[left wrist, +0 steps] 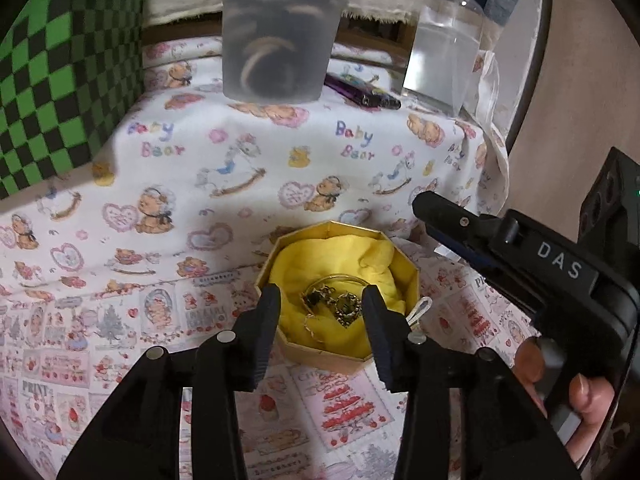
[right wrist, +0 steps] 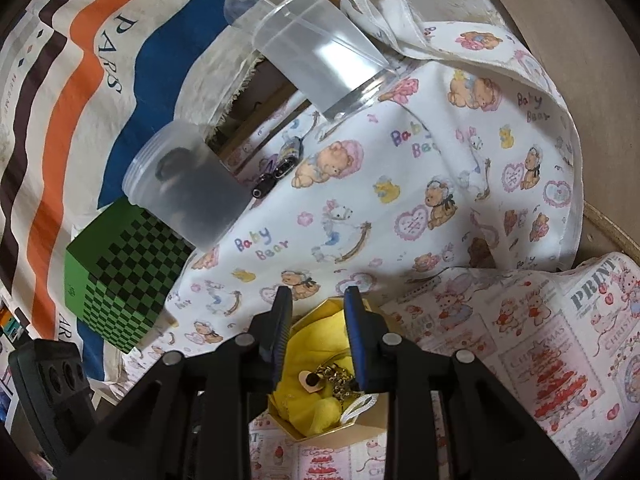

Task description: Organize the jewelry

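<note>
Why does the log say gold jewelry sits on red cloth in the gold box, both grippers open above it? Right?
Not quite: the cloth is yellow, not red, as the left wrist view shows. The rest holds: gold jewelry in the gold box, with left gripper and right gripper open above it.

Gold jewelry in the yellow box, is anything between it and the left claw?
Nothing visible. The left claw is open above the lidless box, and the gold jewelry lies uncovered on yellow cloth.

Open cloth [left wrist: 280,168] before tub [left wrist: 276,36], bottle [left wrist: 444,48]
</note>
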{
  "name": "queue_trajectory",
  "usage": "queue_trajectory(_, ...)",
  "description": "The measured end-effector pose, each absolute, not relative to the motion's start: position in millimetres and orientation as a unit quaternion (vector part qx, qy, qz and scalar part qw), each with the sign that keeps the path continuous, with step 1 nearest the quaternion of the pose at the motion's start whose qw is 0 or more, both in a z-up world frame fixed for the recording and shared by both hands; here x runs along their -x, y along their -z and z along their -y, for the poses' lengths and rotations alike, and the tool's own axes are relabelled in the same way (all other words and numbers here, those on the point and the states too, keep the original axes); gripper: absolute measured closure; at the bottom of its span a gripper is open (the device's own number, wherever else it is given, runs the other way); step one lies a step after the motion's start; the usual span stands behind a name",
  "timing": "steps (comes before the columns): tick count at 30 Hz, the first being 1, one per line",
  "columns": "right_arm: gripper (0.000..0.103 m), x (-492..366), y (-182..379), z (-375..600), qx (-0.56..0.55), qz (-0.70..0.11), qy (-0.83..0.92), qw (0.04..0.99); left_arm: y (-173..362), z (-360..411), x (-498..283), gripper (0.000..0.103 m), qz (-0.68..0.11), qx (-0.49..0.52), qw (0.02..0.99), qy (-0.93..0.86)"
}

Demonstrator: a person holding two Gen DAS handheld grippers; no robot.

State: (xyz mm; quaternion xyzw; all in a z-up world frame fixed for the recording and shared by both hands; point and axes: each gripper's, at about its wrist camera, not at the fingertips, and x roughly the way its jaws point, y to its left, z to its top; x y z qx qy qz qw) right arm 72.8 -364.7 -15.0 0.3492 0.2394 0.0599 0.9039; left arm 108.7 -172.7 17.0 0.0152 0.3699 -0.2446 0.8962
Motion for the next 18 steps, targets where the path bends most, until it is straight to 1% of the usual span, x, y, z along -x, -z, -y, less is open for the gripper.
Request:
queue_trajectory(2, 0.077, -72, 12, 364, -0.346, -0.234, -0.058, 0.907, -23, 165, -106, 0.062, -0.36, -0.022, 0.903, 0.234)
queue_trajectory(5, 0.071, -70, 8, 361, -0.341, -0.228, -0.061, 0.91, -35, 149, -96, 0.058, -0.335, -0.031, 0.916, 0.22)
queue_trajectory(8, 0.068, -67, 2, 355, -0.332, -0.221, -0.065, 0.915, -49, 131, -80, 0.046, -0.3, -0.036, 0.931, 0.204)
queue_trajectory(9, 0.062, -65, -1, 352, -0.326, -0.218, -0.066, 0.918, -53, 128, -75, 0.039, -0.291, -0.037, 0.935, 0.198)
queue_trajectory(10, 0.05, -63, -5, 348, -0.317, -0.213, -0.065, 0.922, -57, 120, -69, 0.032, -0.278, -0.038, 0.941, 0.189)
queue_trajectory(11, 0.042, -61, -9, 344, -0.302, -0.209, -0.064, 0.928, -60, 112, -63, 0.031, -0.265, -0.04, 0.946, 0.182)
queue_trajectory(12, 0.035, -60, -13, 339, -0.285, -0.204, -0.059, 0.935, -63, 106, -56, 0.027, -0.248, -0.045, 0.952, 0.174)
queue_trajectory(13, 0.035, -58, -16, 335, -0.274, -0.2, -0.055, 0.939, -66, 99, -50, 0.02, -0.234, -0.05, 0.957, 0.164)
queue_trajectory(14, 0.035, -57, -19, 332, -0.265, -0.2, -0.055, 0.942, -68, 93, -45, 0.016, -0.222, -0.055, 0.961, 0.154)
queue_trajectory(15, 0.032, -55, -23, 328, -0.255, -0.198, -0.059, 0.945, -70, 86, -40, 0.009, -0.21, -0.056, 0.965, 0.146)
queue_trajectory(16, 0.021, -53, -27, 326, -0.251, -0.195, -0.06, 0.946, -72, 78, -35, 0.004, -0.195, -0.053, 0.97, 0.137)
queue_trajectory(17, 0.016, -50, -33, 322, -0.241, -0.193, -0.051, 0.95, -74, 70, -31, 0.002, -0.184, -0.05, 0.973, 0.13)
queue_trajectory(18, 0.007, -47, -40, 318, -0.227, -0.194, -0.032, 0.954, -75, 62, -27, 0.0, -0.177, -0.048, 0.976, 0.118)
